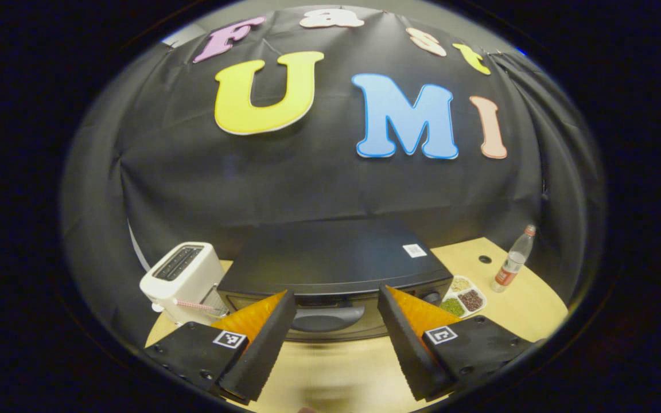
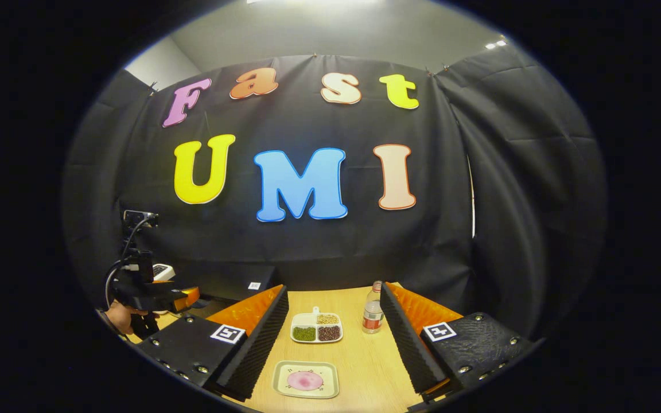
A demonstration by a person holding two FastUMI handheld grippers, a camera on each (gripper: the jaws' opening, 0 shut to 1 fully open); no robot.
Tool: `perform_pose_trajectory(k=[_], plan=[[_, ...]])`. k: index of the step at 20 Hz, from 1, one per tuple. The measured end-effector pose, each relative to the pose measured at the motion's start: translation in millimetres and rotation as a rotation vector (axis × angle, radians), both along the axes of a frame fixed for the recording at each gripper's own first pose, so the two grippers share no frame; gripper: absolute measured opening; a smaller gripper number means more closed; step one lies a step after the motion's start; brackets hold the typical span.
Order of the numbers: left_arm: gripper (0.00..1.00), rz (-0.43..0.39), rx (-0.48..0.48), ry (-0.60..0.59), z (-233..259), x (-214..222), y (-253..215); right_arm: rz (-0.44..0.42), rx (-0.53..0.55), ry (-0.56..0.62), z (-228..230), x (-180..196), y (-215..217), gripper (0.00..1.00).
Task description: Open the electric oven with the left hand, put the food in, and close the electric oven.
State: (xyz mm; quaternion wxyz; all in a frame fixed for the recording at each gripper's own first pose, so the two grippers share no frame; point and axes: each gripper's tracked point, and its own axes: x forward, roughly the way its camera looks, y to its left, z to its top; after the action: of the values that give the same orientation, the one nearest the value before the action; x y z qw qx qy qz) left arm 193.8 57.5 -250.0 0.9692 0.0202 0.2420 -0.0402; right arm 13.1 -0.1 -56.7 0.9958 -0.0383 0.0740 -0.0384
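- Oven first: the black box-shaped electric oven (image 1: pixel 330 269) sits at the back of the pale wooden table (image 1: pixel 336 373), door closed, its dark curved handle (image 1: pixel 327 317) facing forward.
- Left gripper (image 1: pixel 330 338) hovers just in front of that handle, jaws spread wide, gripping nothing.
- Food, a pink round piece on a small cream square tray (image 2: pixel 306 380), lies near the right gripper (image 2: pixel 330 344), whose jaws are likewise wide open and empty.
- Beyond it stand a white three-compartment dish of beans (image 2: pixel 316 327) and a clear plastic bottle (image 2: pixel 372 315); a white toaster (image 1: pixel 184 281) flanks the oven.
- I judge the opening step is in hand; next, close on the handle and pull down.
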Motion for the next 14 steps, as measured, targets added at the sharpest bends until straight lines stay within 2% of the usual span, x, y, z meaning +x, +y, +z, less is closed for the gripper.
perform_pose_trajectory(k=[1,3,4,9,14], plan=[[1.0,0.003,0.009,0.01,-12,7,3,-0.009,-0.005,0.005,-1,1,0,0.97],[0.98,0.0,0.026,0.027,-25,15,7,-0.03,-0.011,0.011,-2,2,-2,0.97],[0.92,-0.002,0.033,0.033,-31,20,9,-0.04,-0.011,0.012,-3,2,-3,0.97],[1.0,0.029,-0.003,0.03,-43,32,14,-0.058,-0.011,0.027,-7,8,1,0.97],[0.98,0.024,-0.001,0.012,-43,11,13,-0.028,-0.001,0.021,-6,13,14,0.97]])
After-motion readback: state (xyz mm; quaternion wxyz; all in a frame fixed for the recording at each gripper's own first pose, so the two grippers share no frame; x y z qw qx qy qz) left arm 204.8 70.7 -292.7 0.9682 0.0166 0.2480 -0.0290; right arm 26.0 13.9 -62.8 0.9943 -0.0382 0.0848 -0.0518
